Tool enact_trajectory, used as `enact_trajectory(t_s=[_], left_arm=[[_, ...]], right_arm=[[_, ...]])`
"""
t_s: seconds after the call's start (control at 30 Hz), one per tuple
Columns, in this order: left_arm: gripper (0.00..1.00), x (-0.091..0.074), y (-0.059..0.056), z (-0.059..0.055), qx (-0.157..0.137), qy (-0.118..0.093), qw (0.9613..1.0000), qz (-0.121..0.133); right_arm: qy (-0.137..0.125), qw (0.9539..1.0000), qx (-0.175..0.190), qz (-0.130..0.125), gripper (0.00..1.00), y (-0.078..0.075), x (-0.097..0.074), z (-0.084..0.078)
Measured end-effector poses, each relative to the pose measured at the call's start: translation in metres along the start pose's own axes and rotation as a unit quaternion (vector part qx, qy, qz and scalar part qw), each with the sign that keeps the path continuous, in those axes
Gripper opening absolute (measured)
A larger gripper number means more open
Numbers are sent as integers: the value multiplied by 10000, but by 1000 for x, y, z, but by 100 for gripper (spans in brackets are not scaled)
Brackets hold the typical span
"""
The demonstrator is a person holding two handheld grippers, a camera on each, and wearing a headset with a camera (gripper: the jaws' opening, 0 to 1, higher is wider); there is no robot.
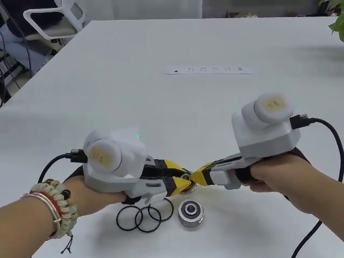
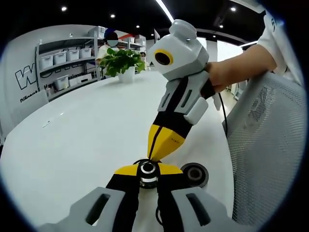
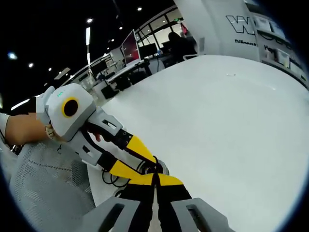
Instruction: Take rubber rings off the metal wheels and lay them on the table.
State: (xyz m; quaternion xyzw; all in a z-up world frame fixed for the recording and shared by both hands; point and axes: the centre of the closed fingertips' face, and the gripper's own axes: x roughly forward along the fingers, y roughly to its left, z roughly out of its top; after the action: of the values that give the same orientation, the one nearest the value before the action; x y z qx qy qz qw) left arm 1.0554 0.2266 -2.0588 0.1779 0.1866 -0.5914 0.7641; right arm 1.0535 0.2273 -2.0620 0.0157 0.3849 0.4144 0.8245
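Note:
My left gripper (image 1: 184,181) is shut on a small metal wheel (image 2: 147,170), held just above the white table (image 1: 177,107). My right gripper (image 1: 195,174) meets it tip to tip, its jaws shut on the thin black rubber ring (image 2: 137,162) at the wheel's rim. In the right gripper view the closed yellow tips (image 3: 155,175) press against that wheel (image 3: 160,167). Three loose rubber rings (image 1: 143,215) lie overlapping on the table below the left gripper. A second metal wheel (image 1: 190,212) rests flat beside them; it is also visible behind the held one (image 2: 195,174).
A flat white power strip (image 1: 208,69) lies in the middle of the table. An office chair (image 1: 56,19) stands at the far left corner and a plant (image 1: 338,21) at the far right. Black cables trail from both grippers toward me.

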Motion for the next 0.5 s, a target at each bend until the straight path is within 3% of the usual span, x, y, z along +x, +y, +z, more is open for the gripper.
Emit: enact_trajectory(t_s=[0.5], left_arm=[[8,2,0,1,-17,206,9998,0]], right_arm=[[14,10000,-81,-38,0,-2,-1,0]])
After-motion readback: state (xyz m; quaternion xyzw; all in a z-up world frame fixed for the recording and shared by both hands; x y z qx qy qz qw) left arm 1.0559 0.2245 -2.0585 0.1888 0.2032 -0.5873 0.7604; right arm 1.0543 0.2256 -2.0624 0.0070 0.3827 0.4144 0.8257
